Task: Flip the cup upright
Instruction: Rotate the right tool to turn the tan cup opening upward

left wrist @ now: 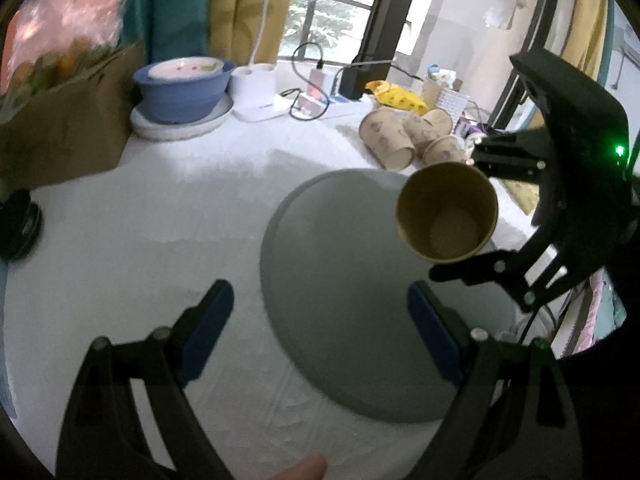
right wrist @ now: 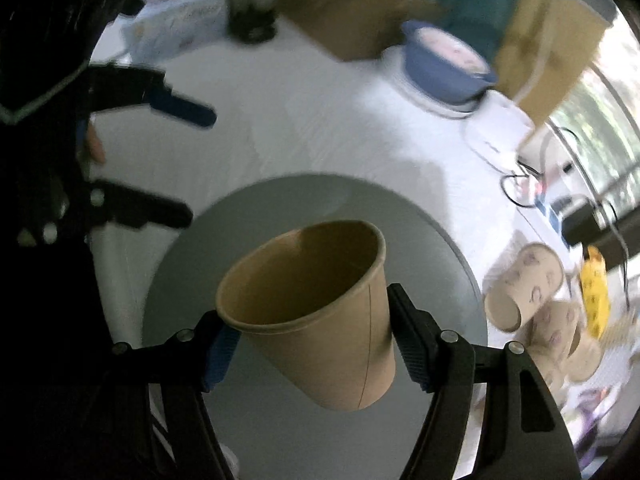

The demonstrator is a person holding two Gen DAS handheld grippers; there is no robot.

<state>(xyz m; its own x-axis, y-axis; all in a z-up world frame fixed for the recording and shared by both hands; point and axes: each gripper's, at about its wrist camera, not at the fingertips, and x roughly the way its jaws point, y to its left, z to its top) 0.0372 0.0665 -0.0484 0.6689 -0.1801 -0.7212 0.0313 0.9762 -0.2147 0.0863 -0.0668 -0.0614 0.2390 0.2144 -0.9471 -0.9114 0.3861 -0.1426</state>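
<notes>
Step in hand, as judged: mid-flip. The paper cup (right wrist: 316, 312) is held in the air over the round grey tray (right wrist: 448, 240), clamped across its wall by the right gripper (right wrist: 316, 344); both blue pads are pressed against the sides. The cup is tilted, with the mouth turned up and away from the wrist camera and the base hanging lower, near the fingers. In the left wrist view the same cup (left wrist: 448, 216) is seen mouth-on, with the bottom visible inside, so it is not yet upright.

The left gripper (left wrist: 320, 328) is held released, jaws spread wide, nothing between them, low over the near edge of the tray (left wrist: 340, 300).

Next move, as judged: the wrist needs rotating until the mouth faces straight up, then the cup lowered base-first onto the tray and the grip released. A light squeeze is called for, since thin paper walls are easily dented.

Spare paper cups (left wrist: 408, 136) are lying on their sides near the window, well apart from the tray. A faint print is carried on them, but it cannot be read. No brand or writing is legible on the held cup, or elsewhere.
</notes>
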